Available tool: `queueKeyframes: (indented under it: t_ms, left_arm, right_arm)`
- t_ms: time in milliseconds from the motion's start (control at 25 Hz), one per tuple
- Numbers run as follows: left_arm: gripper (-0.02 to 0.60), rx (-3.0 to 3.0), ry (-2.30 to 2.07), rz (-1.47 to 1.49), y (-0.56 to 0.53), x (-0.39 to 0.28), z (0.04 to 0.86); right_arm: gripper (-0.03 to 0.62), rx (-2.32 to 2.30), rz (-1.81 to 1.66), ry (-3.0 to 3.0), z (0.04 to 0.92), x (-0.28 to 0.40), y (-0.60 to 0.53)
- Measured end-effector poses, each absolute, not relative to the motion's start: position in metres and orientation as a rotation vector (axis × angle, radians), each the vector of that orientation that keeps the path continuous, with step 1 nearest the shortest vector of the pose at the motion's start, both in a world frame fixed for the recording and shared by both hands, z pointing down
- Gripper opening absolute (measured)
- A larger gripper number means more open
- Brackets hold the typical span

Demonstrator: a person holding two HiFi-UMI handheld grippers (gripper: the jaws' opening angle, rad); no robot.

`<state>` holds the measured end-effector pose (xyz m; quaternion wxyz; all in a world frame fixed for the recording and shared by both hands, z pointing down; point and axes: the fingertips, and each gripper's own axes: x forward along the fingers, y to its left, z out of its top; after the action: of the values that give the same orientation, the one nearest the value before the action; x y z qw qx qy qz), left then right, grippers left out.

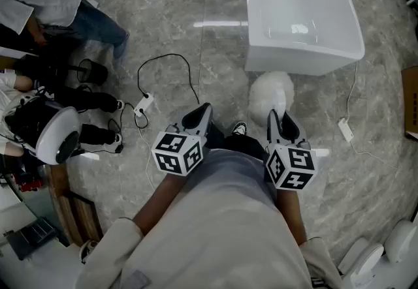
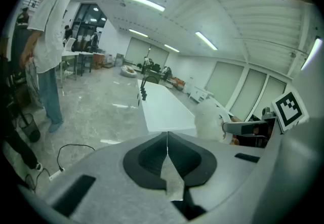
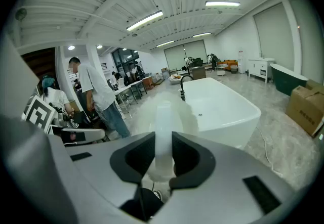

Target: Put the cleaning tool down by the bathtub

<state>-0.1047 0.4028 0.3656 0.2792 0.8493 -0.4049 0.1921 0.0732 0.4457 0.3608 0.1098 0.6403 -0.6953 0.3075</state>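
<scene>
A white fluffy cleaning tool hangs over the marble floor just in front of the white bathtub. My right gripper is shut on its white handle, which stands upright between the black pads. Its fluffy head is blurred, in front of the bathtub. My left gripper is shut with nothing between its pads. It sits level with the right gripper, to the left of it. In the left gripper view the fluffy head shows at right, beside the bathtub.
A black cable and a white power strip lie on the floor at left. Another white plug with a cord lies right of the tub. People stand at the far left. A cardboard box is at the right edge.
</scene>
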Motion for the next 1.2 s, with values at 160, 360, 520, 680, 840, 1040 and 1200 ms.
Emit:
queueKeyframes:
  t_ms: [160, 360, 520, 680, 840, 1040, 1200]
  left_arm:
    - [0.009, 2.282, -1.079, 0.528, 0.402, -0.099, 0.364]
    - [0.009, 2.298, -1.077, 0.563, 0.406, -0.100, 0.361]
    - [0.009, 2.295, -1.061, 0.587, 0.408, -0.099, 0.363]
    - [0.009, 2.275, -0.995, 0.608, 0.410, -0.094, 0.370]
    - [0.009, 2.257, -0.953, 0.619, 0.410, -0.090, 0.378]
    - [0.009, 2.242, -0.948, 0.592, 0.384, -0.091, 0.384]
    - [0.009, 2.247, -0.938, 0.561, 0.360, -0.092, 0.380]
  right_arm:
    - [0.083, 1.884, 0.895, -2.054, 0.357, 0.078, 0.440]
    - [0.083, 1.890, 0.915, -2.080, 0.358, 0.074, 0.441]
    - [0.083, 1.930, 0.974, -2.097, 0.360, 0.076, 0.438]
    - [0.083, 1.979, 1.001, -2.102, 0.357, 0.081, 0.435]
    - [0.083, 1.969, 1.020, -2.065, 0.365, 0.085, 0.430]
    - [0.083, 1.967, 1.032, -2.026, 0.373, 0.091, 0.409]
    - [0.083, 1.978, 1.016, -2.011, 0.368, 0.090, 0.390]
